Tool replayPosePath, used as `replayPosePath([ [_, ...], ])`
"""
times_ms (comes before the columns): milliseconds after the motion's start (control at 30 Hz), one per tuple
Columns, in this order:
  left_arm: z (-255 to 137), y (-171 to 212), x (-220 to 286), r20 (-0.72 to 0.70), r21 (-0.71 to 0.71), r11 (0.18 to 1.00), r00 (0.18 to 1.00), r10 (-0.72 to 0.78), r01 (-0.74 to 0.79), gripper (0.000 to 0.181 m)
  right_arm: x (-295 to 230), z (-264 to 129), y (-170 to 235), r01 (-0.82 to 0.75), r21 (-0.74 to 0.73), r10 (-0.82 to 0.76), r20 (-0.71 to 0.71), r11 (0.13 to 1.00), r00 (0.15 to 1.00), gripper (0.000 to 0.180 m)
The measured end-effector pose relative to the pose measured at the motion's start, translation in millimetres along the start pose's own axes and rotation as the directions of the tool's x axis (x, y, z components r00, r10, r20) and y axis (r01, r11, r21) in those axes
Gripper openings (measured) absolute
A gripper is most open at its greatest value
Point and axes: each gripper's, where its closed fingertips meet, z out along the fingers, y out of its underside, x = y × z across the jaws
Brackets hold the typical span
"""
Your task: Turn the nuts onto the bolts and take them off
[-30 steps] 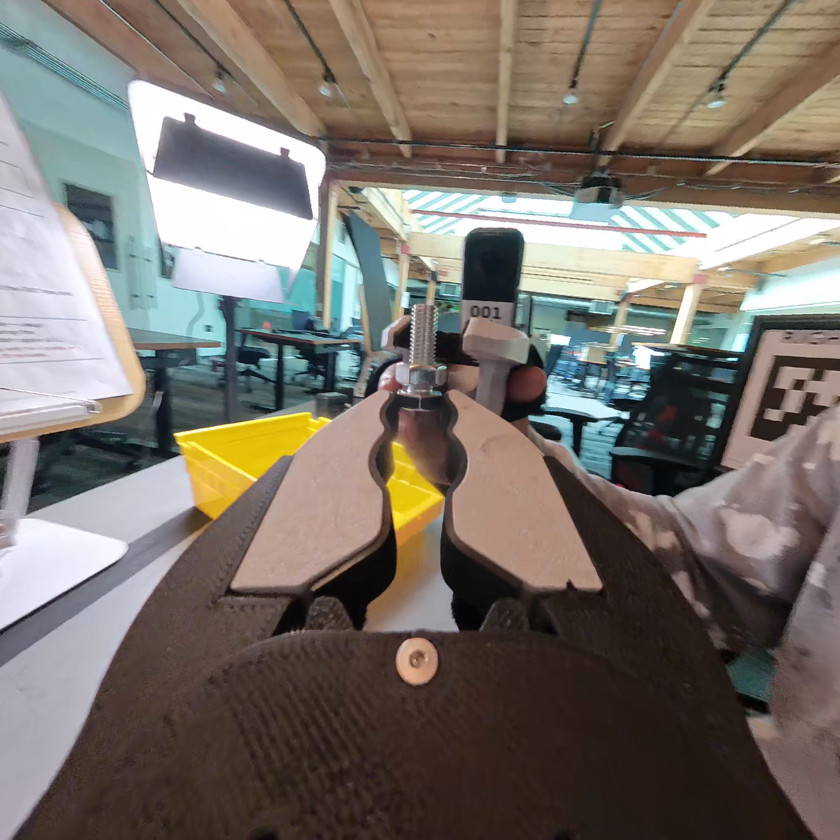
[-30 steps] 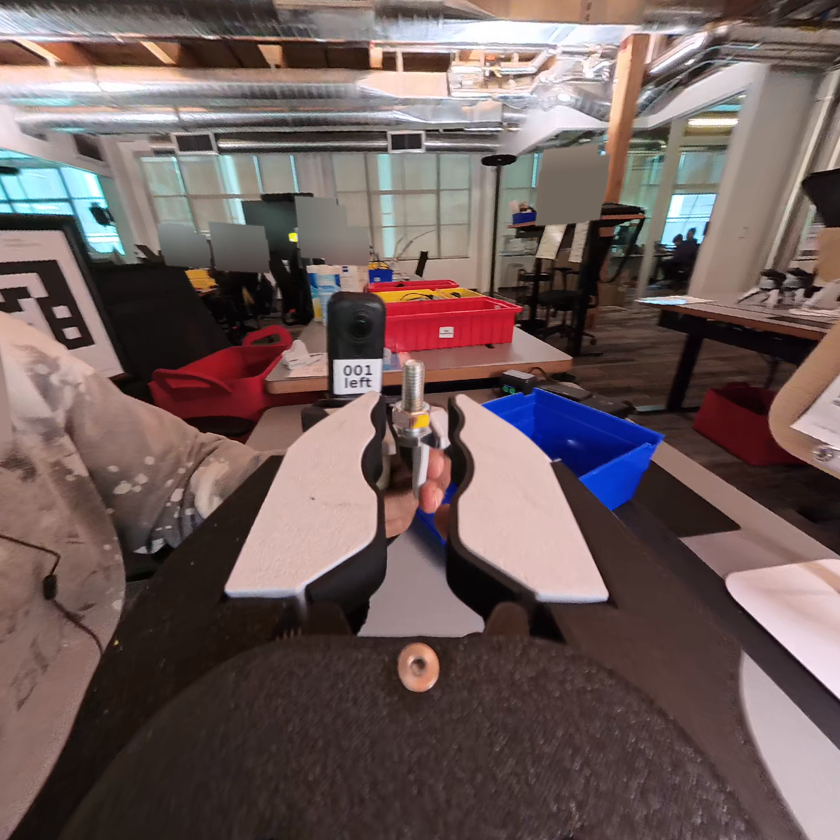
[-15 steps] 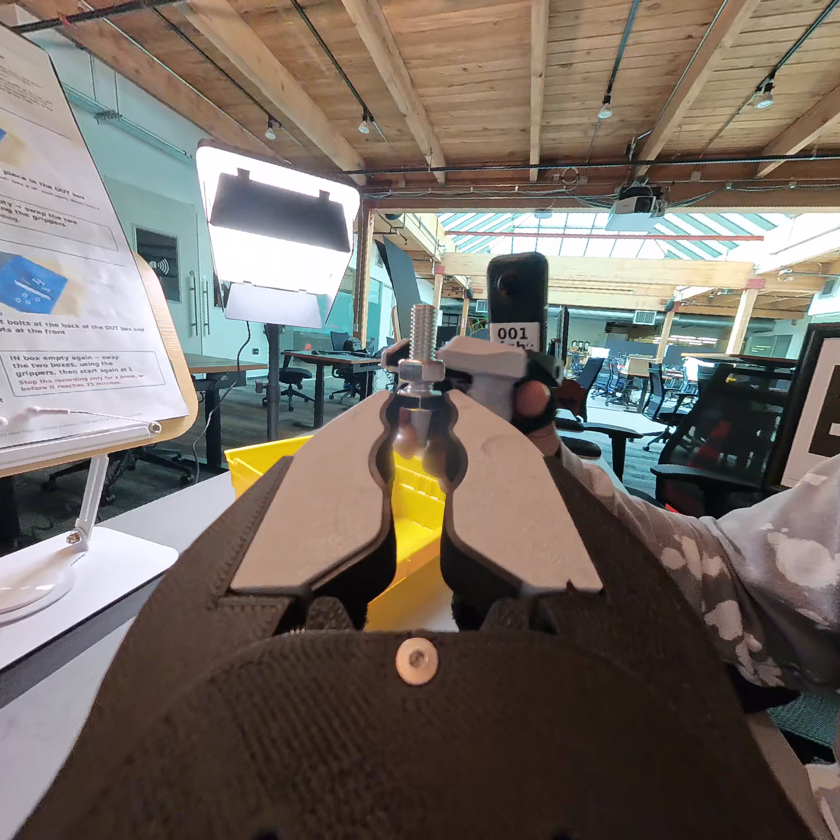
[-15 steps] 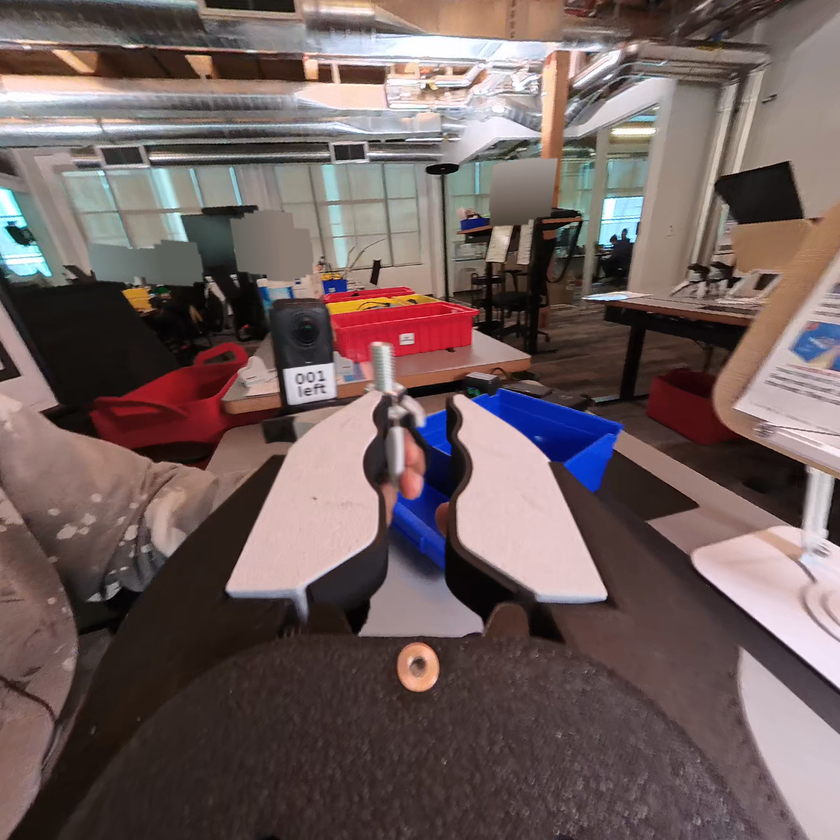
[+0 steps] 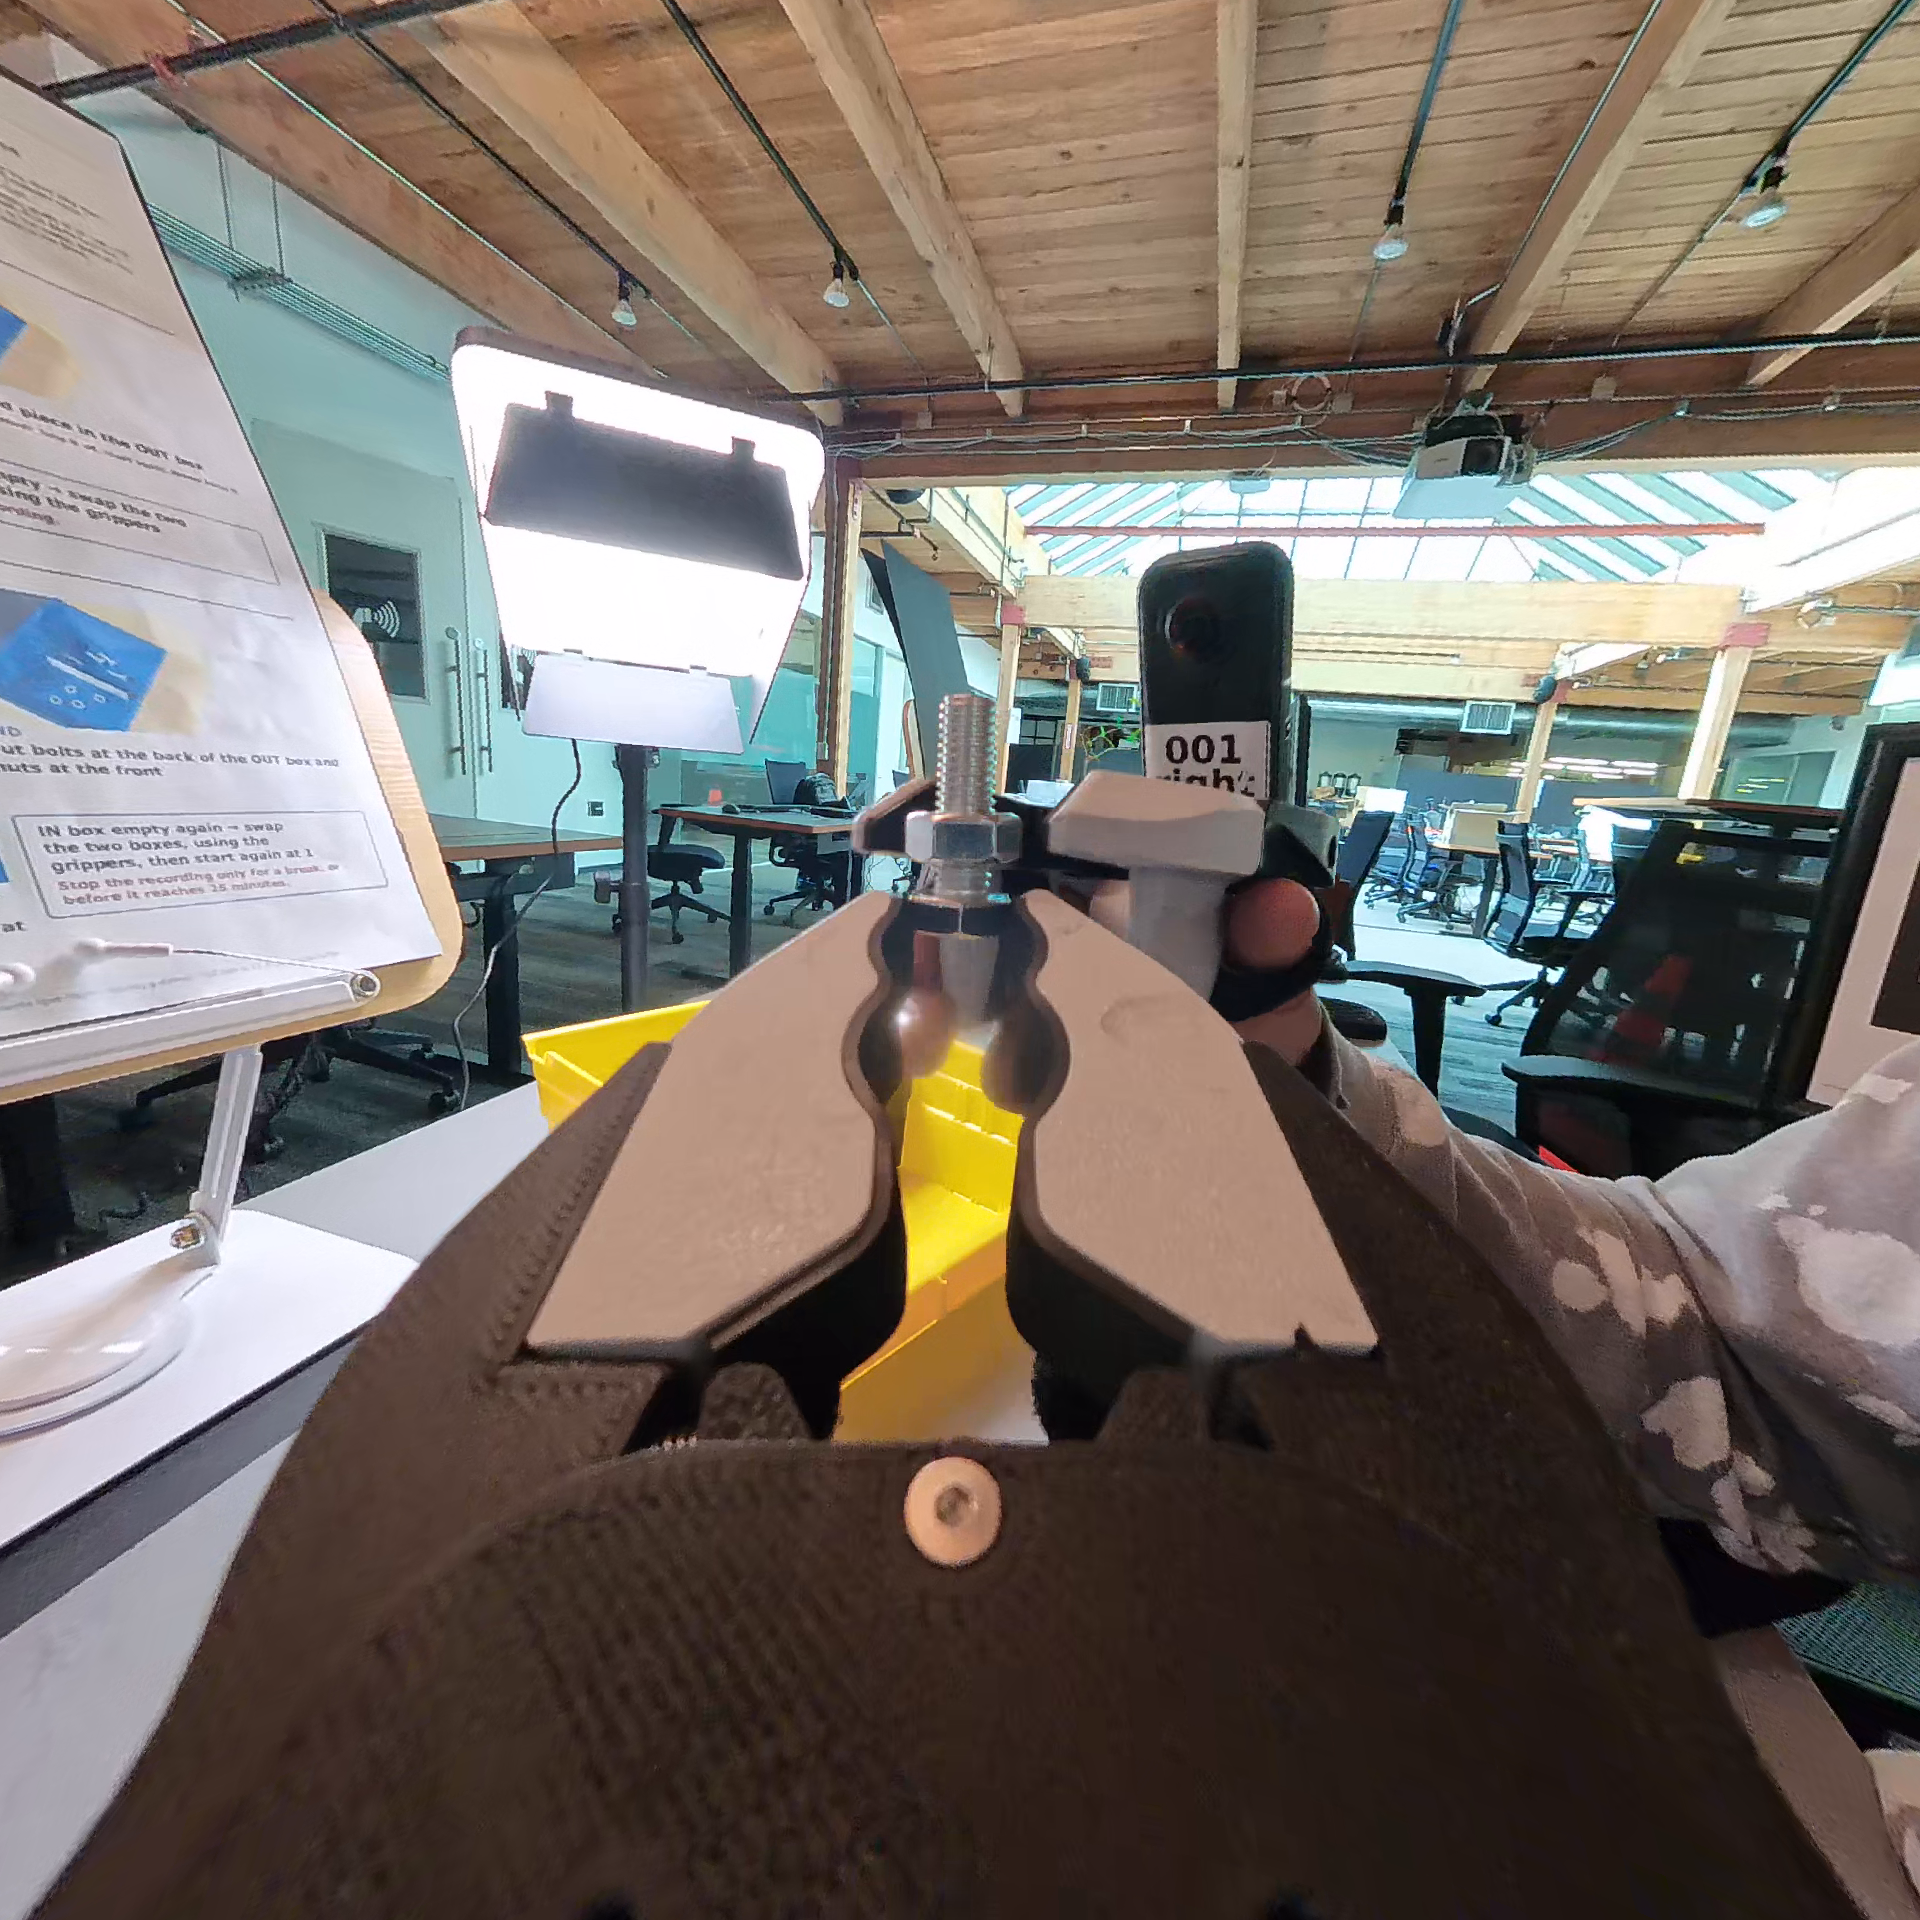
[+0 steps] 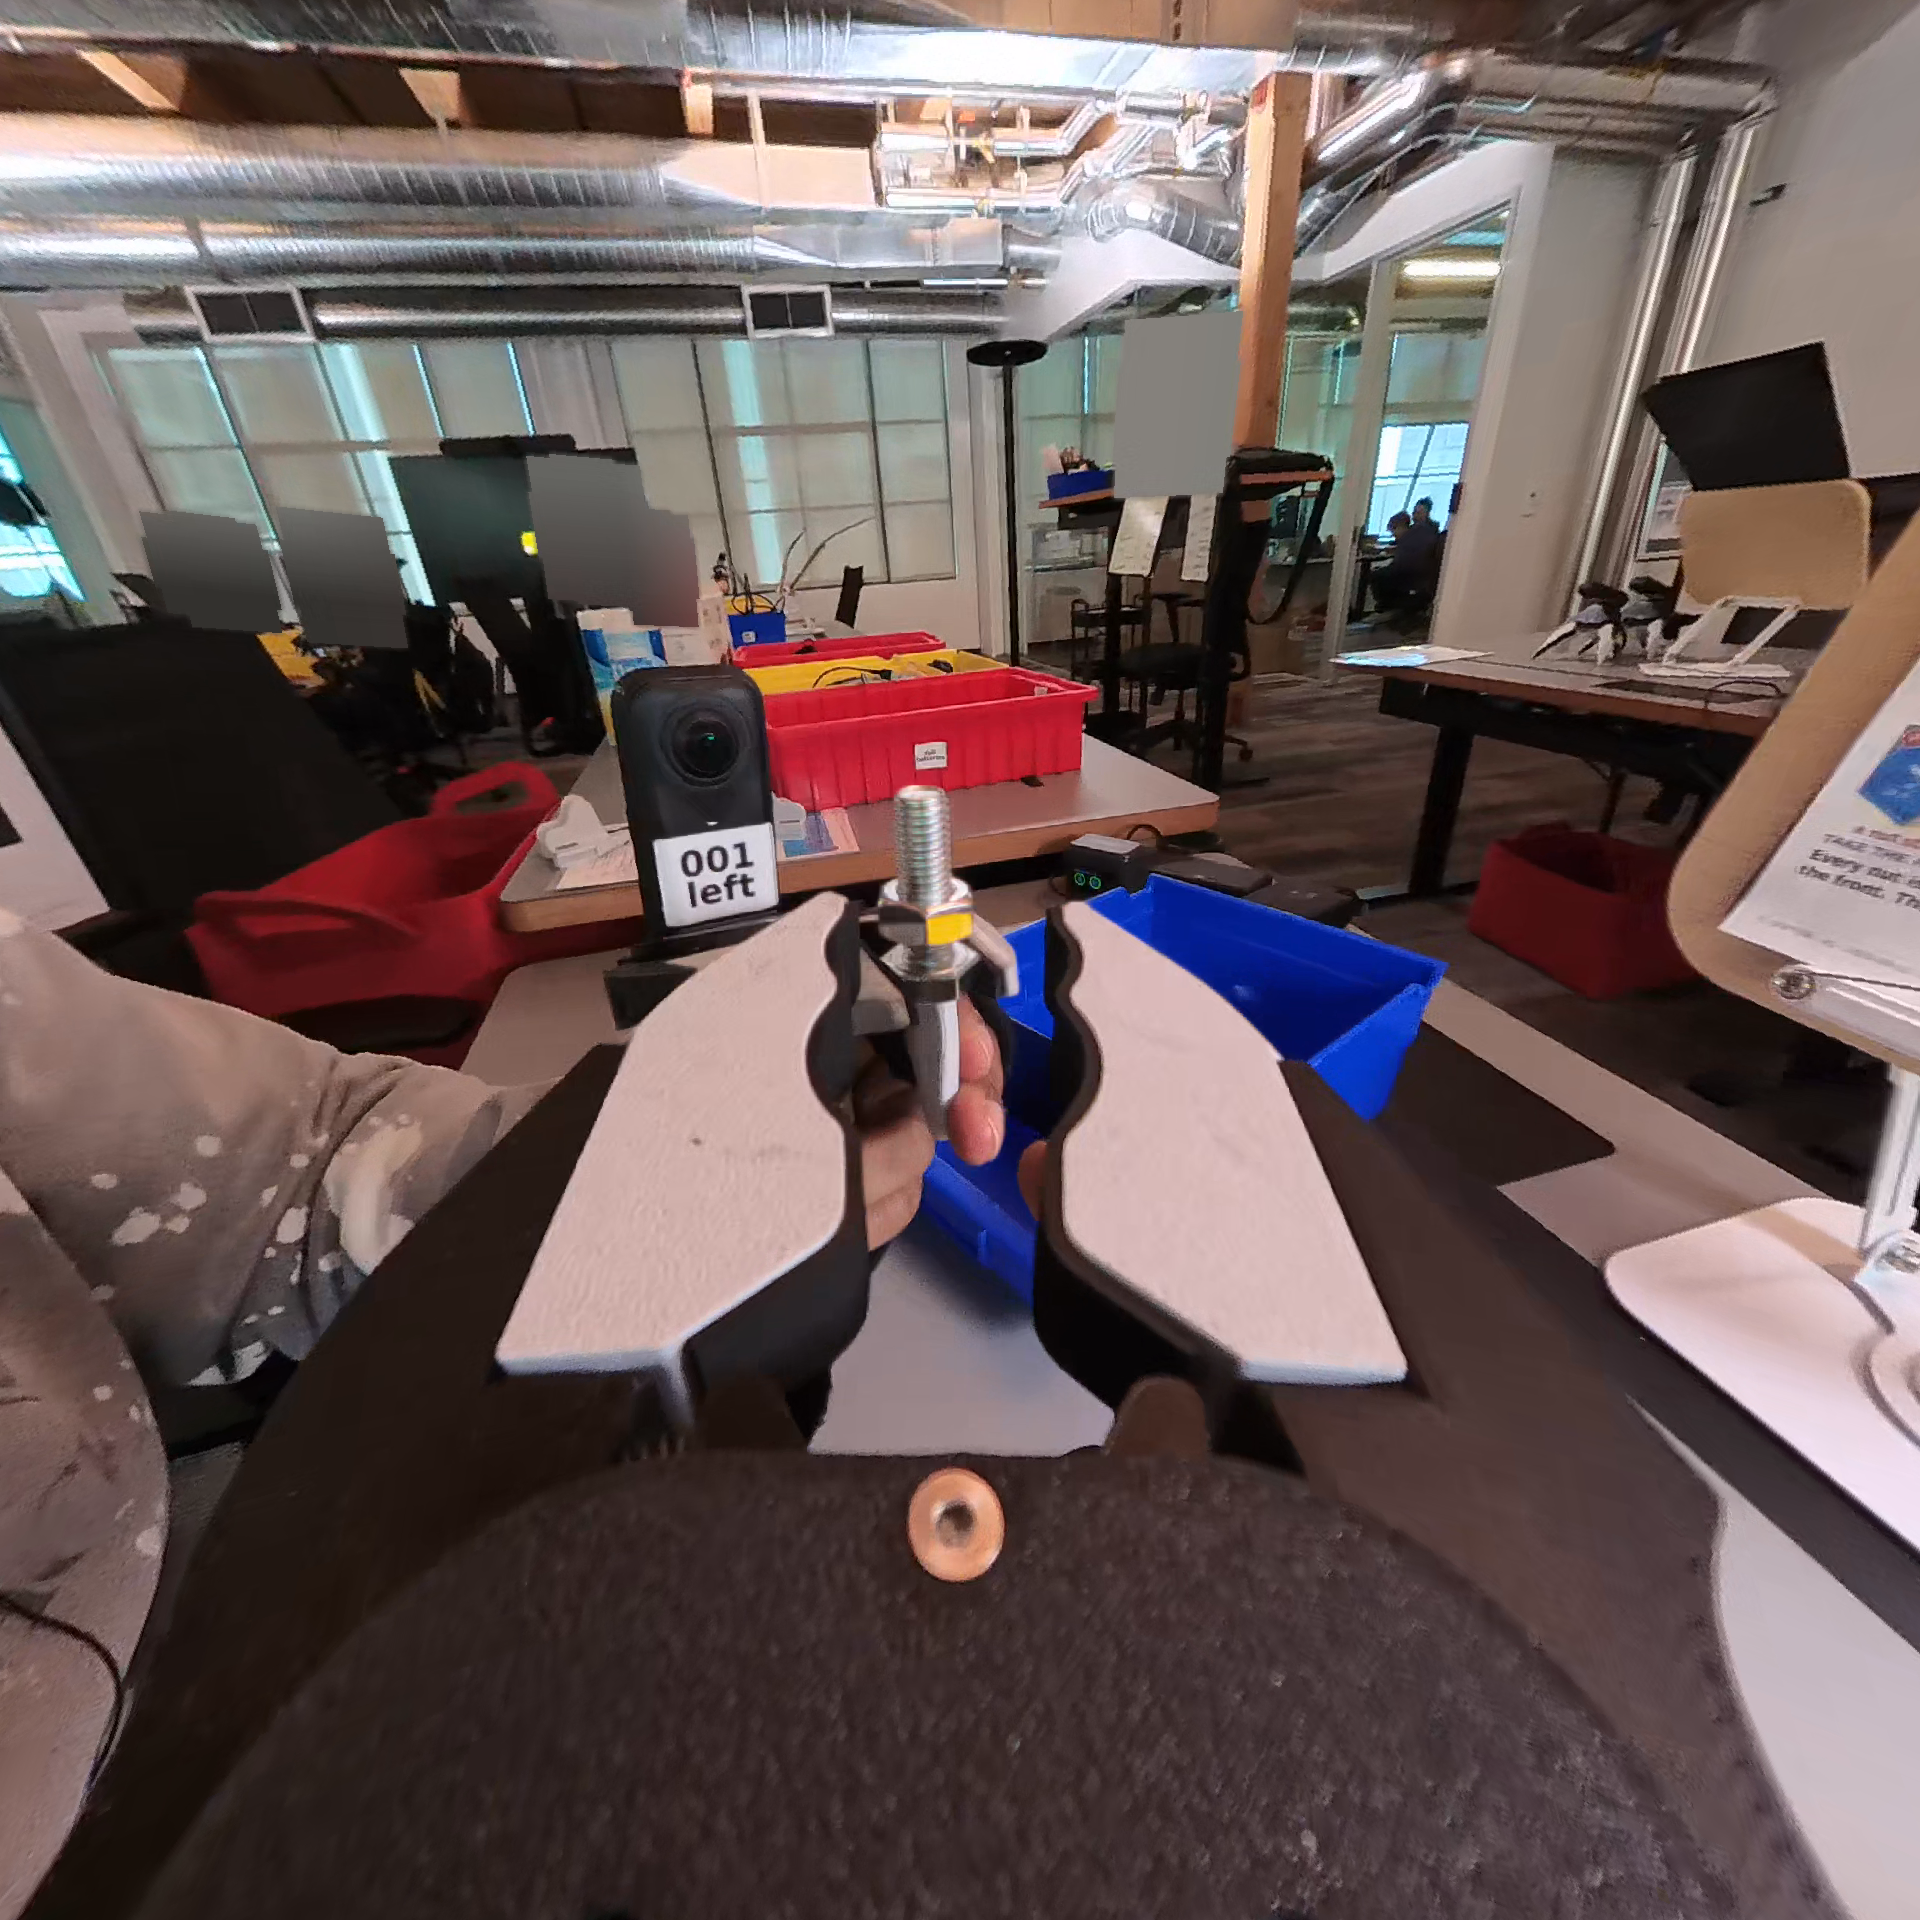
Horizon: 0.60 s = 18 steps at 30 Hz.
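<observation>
Steel, stiff and slick, the upright threaded silver bolt (image 5: 964, 774) sits clenched by its lower shank between our left claw (image 5: 961, 925) tips, hex nut (image 5: 963, 836) just above them, where our released right claw (image 6: 951, 940) should grip its flats.

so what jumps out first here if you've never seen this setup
A silver bolt stands upright with a nut on its thread, its lower end clamped in the left tool. The right tool sits open around the nut. A yellow bin lies below on one side, a blue bin on the other.
</observation>
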Motion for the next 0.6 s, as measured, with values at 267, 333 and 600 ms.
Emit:
replayPosePath([
  [267,-4,-10,-1,0.006,0.023,1.0,1.0,0.021,-0.021,0.018,23,-12,-6,-0.055,0.049,0.059,-0.065,0.997,0.996,0.017],
  [333,-3,-6,-3,0.01,0.012,1.0,1.0,0.015,-0.015,0.018,9,-5,-6,-0.05,0.052,0.051,-0.016,0.997,0.999,0.025],
  [600,-5,-9,-4,0.007,0.025,1.0,1.0,0.001,-0.001,0.018,25,-10,-6,-0.051,0.072,0.058,-0.095,0.996,0.994,0.009],
])
